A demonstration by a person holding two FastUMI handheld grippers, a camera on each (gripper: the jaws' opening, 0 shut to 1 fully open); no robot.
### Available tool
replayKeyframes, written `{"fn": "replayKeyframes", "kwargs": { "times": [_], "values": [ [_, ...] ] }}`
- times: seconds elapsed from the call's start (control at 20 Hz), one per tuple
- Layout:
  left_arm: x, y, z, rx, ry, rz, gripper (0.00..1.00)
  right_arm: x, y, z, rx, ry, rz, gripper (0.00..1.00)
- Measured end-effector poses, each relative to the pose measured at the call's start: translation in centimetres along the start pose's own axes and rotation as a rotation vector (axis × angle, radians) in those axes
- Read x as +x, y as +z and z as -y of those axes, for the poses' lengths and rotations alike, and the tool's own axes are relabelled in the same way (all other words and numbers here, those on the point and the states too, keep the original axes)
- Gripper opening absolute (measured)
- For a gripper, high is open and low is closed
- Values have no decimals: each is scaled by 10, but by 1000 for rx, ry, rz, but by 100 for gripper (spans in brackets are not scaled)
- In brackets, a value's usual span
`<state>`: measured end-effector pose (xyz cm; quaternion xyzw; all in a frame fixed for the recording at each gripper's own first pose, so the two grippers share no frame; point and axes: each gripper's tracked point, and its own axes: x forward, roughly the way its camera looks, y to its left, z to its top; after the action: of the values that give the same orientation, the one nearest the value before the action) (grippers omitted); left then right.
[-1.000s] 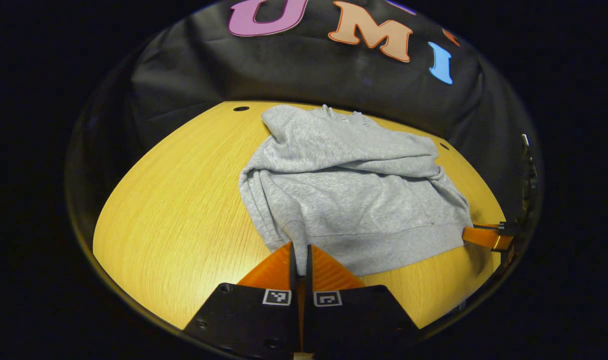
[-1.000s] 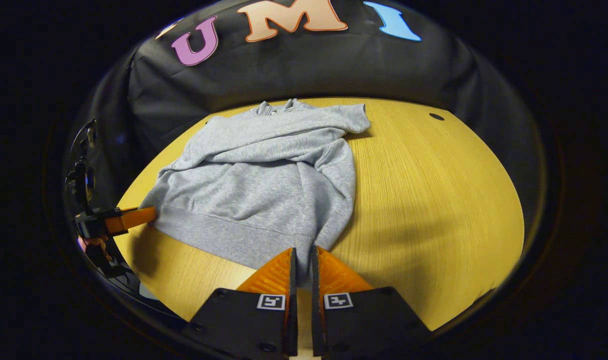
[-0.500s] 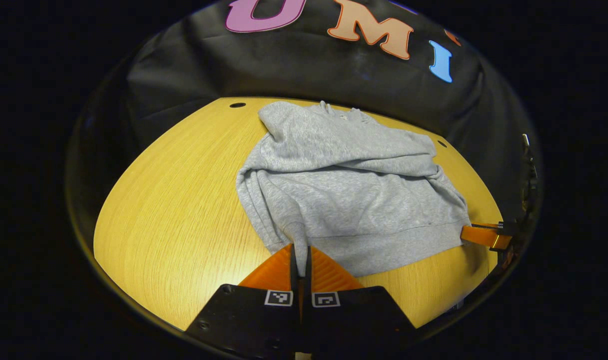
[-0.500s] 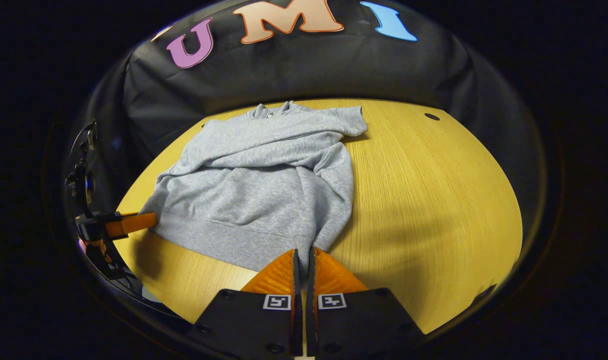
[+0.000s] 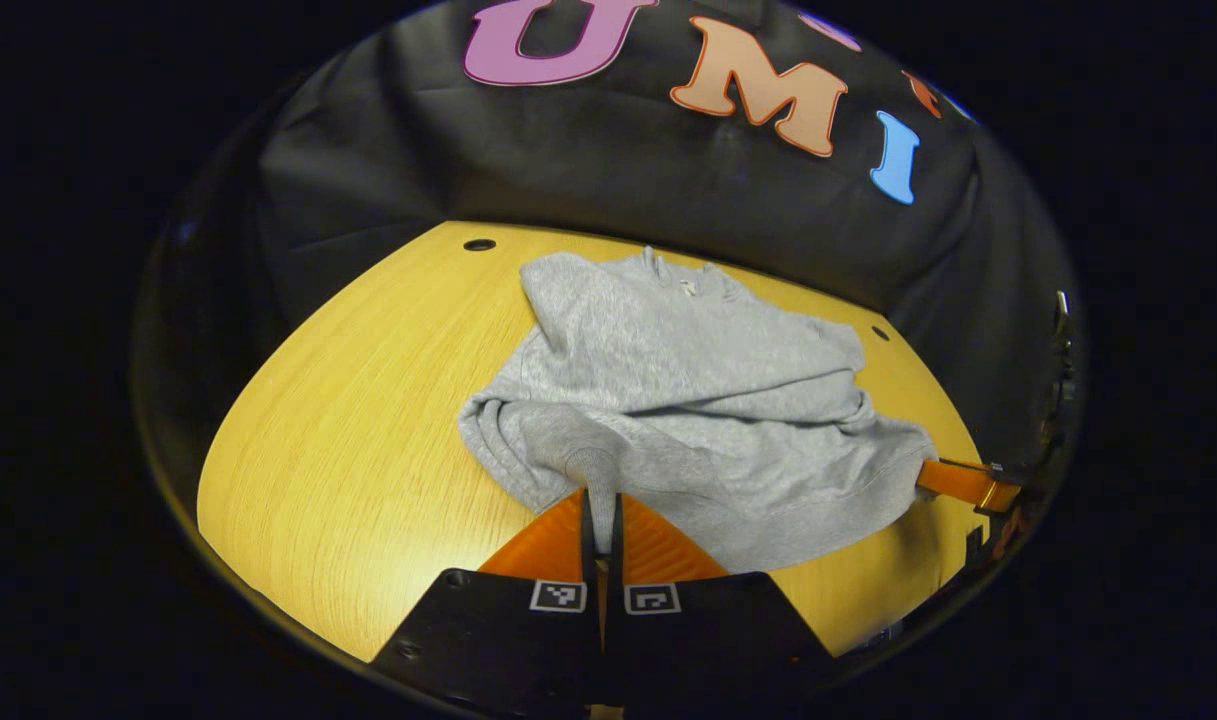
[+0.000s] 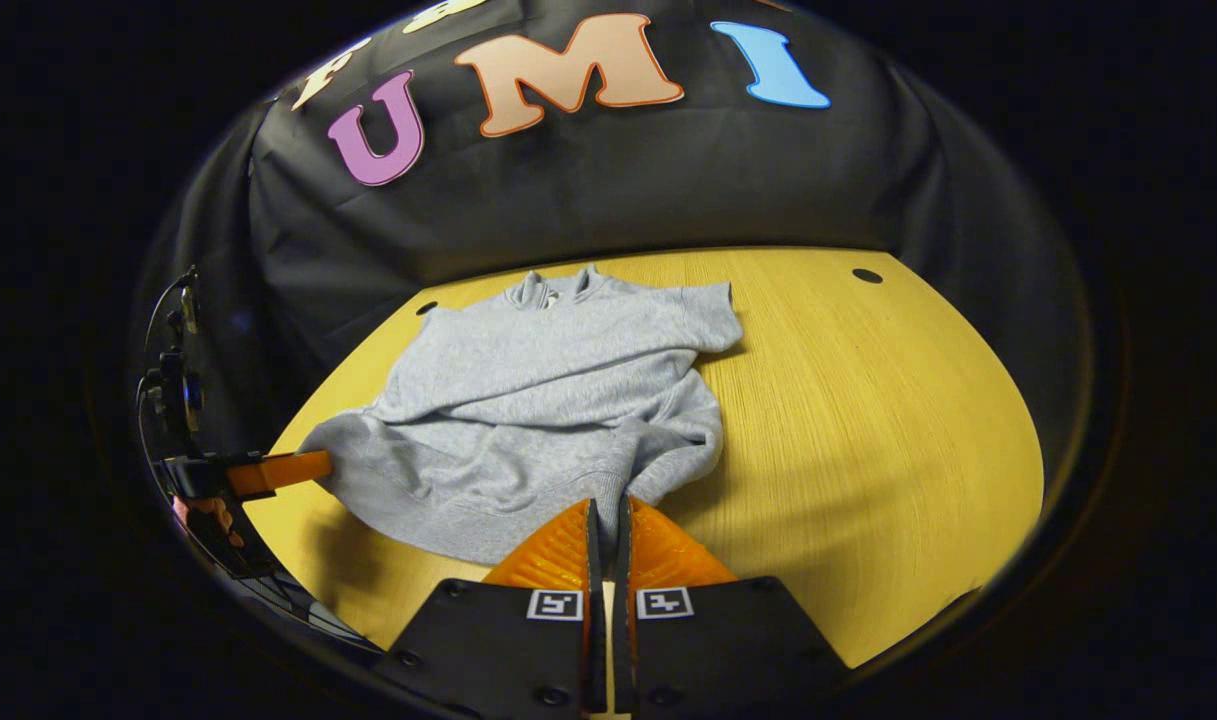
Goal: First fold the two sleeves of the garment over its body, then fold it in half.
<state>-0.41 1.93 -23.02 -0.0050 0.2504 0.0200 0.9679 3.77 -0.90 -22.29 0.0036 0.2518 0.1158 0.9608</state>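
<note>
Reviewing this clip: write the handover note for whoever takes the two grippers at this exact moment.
Left gripper: shut on the sweatshirt's hem at one near corner.
Right gripper: shut on the hem at the other near corner.
The sweatshirt lies on the wooden table, collar toward the far wall, near edge raised off the wood.
Done: both sleeves look folded over the body.
Left: carry the hem to the collar to finish the half fold, then release.

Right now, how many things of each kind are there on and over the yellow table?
Grey garments: 1, the sweatshirt
Grippers with orange fingers: 2, the left gripper and the right gripper
Total: 3
</note>
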Motion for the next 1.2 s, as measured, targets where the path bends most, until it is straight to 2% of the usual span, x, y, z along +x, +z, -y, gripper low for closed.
{"fn": "replayKeyframes", "kwargs": {
  "times": [0.2,0.7,1.0,1.2],
  "values": [
    [8,24,1,-16,-9,40,0,14,32,0,59,4,48,5],
    [49,102,10,1,-26,114,0,59,94,6,52,-17,85,5],
    [82,138,9,49,-20,126,0,98,101,11,24,-49,32,5],
    [113,135,4,109,5,91,0,122,92,15,28,-54,-18,6]
  ]
}}
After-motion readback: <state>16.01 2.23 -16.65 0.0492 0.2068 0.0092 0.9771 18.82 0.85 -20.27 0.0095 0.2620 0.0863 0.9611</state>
